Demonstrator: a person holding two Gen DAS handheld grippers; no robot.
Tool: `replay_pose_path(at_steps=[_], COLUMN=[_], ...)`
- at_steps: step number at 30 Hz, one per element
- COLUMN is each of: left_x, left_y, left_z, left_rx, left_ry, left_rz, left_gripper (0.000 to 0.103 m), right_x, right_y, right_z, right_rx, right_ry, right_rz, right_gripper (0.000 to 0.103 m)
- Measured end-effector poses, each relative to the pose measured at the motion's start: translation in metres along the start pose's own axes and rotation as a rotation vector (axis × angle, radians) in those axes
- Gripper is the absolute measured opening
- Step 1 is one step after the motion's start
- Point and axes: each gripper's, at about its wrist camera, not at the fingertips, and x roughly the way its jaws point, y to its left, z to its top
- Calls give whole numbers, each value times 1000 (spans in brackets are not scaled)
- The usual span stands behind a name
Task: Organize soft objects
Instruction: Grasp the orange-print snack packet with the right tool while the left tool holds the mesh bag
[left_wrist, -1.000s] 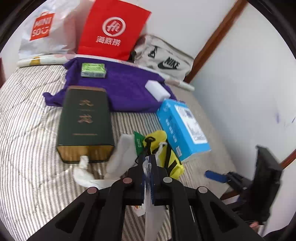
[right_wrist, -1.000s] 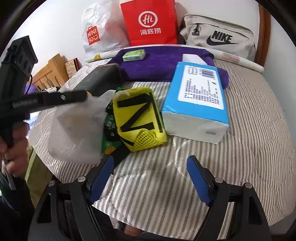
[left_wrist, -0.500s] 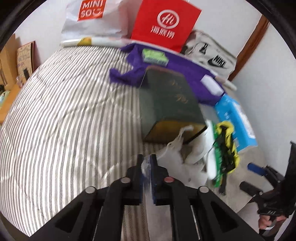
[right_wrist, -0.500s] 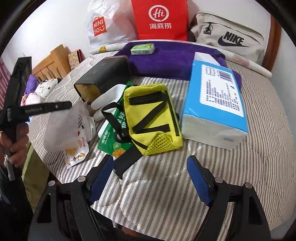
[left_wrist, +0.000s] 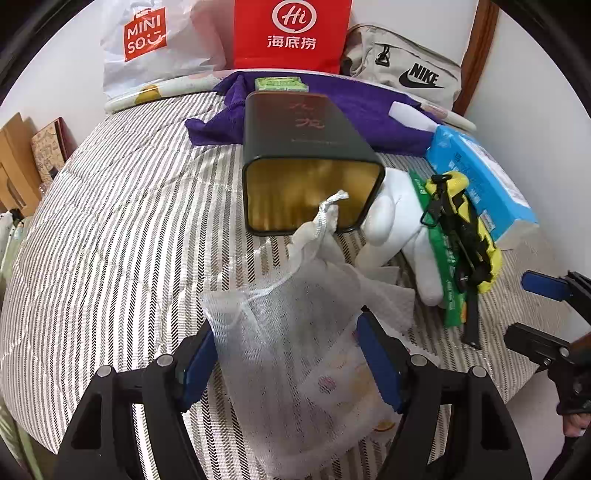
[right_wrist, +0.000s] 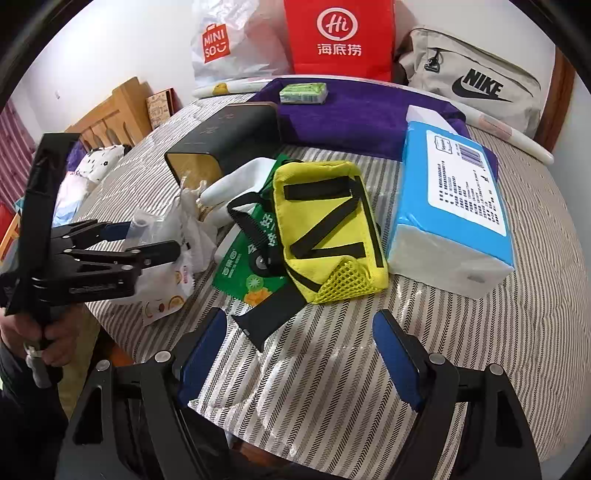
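My left gripper (left_wrist: 288, 362) is open, its jaws on either side of a white mesh drawstring pouch (left_wrist: 295, 332) that lies on the striped bed, just in front of the open gold mouth of a dark green tin (left_wrist: 306, 155) lying on its side. The pouch (right_wrist: 173, 236) and left gripper (right_wrist: 147, 236) also show in the right wrist view. My right gripper (right_wrist: 299, 354) is open and empty, near the bed's front edge, just short of a yellow mesh bag with black straps (right_wrist: 328, 229). White socks (left_wrist: 391, 221) and a green packet (right_wrist: 251, 273) lie between tin and bag.
A blue tissue pack (right_wrist: 450, 206) lies right of the yellow bag. A purple towel (right_wrist: 354, 110) at the back carries a green packet (right_wrist: 303, 92) and a white sponge (left_wrist: 406, 110). Miniso bag, red Hi bag (left_wrist: 291, 33) and Nike bag (right_wrist: 476, 85) line the wall.
My left gripper opened and let go of the mesh pouch, which now lies on the bed in front of the tin. The left view swung toward the tin's mouth. The right gripper barely moved.
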Motion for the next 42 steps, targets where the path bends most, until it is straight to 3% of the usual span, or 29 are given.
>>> replay_pose_path(at_steps=[1,4,6,10,13,17,22,23,26,28,29,30,33,35,37,40,42], left_x=[-1,-4,-5,-13,-14,-17,-20,-20,-23,-25,-26,-27,-27,-26,-24,-21,-15], left_y=[1,10,21,37,43,57,79,80,86,89,89,89,91,92,93,88,80], left_z=[0,2,4,7,8,6,5,5,2,0,-1,-1,-2,-3,-5,-10,-12], left_rx=[4,-1,-36,-50,-51,-59,-73,-72,-83,-90,-89,-88,-99,-113,-132,-140,-129], left_ry=[-10,-8,-3,-36,-26,-48,-36,-34,-33,-39,-44,-49,-41,-34,-23,-2,10], left_rz=[6,11,-37,6,-40,50,84,95,104,96,97,100,88,64,35,-2,16], left_gripper=[46,8,6,5,5,5,6,6,24,46,50,53,54,56,59,67,71], right_x=[0,-2,-3,-2,4,17,38,42,54,58,59,59,54,54,52,49,47], right_y=[1,6,11,30,48,69,92,95,103,107,109,111,112,112,110,108,109], right_z=[0,1,3,9,11,12,12,13,12,12,12,11,7,7,6,3,0], right_rx=[-3,-8,-16,-59,-102,-139,-199,-208,-227,-250,-262,-268,-280,-284,-286,-289,-294], right_ry=[1,-3,-16,-36,-34,-11,30,38,59,45,41,31,1,-1,-10,-14,-18], right_rz=[0,6,19,53,86,129,118,112,105,75,64,60,72,72,76,80,87], right_gripper=[81,81,81,81,81,81,81,81,81,81,81,81,60,56,46,40,37])
